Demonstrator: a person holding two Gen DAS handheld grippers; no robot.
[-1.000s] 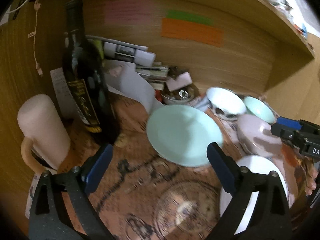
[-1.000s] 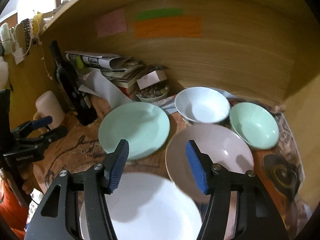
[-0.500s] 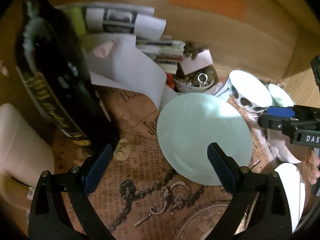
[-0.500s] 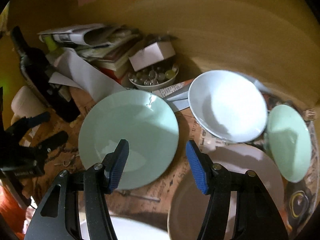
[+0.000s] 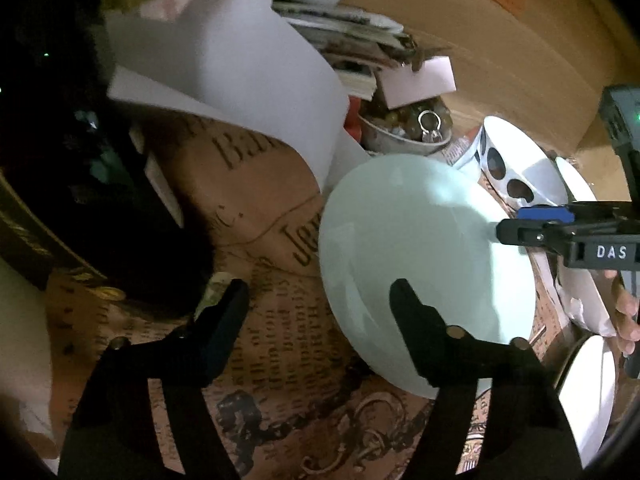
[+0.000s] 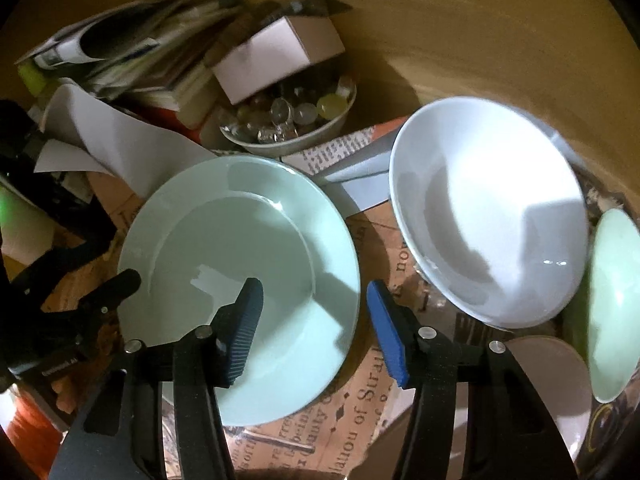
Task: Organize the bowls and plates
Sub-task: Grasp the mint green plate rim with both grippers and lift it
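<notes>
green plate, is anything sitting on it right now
No, the green plate is bare; the right gripper only straddles its rim, touching nothing.

The left hand-held gripper (image 5: 318, 300) tilts downward, its jaws apart and just closing, nothing pinched. The right hand-held gripper (image 6: 316, 330) tilts steeply down, jaws narrowing, pads touching nothing.
</notes>
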